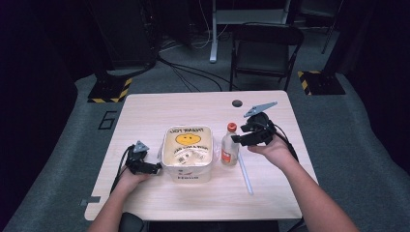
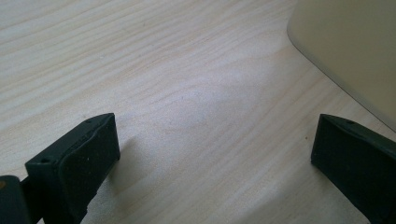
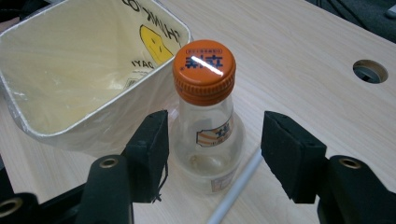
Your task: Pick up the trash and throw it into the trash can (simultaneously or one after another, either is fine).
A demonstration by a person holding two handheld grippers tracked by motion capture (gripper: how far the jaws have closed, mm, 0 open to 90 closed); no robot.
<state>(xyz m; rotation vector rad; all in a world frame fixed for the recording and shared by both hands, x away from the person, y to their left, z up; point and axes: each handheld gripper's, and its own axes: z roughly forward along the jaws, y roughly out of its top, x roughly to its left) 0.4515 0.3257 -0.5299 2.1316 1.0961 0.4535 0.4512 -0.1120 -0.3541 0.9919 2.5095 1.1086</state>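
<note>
The right gripper (image 3: pixel 212 149) sits with its jaws open either side of the small glass bottle (image 3: pixel 208 135), pads not touching it, so nothing's gripped. Best bet, probably: centre on the body below the orange cap (image 3: pixel 204 70), close gently, and keep clear of the white straw (image 3: pixel 233 189) lying just beside the bottle. The bottle stands upright, clear, looks empty, label on front, right next to the yellow smiley container (image 1: pixel 187 153). The left gripper (image 2: pixel 212 154) is open and empty beside that container.
</note>
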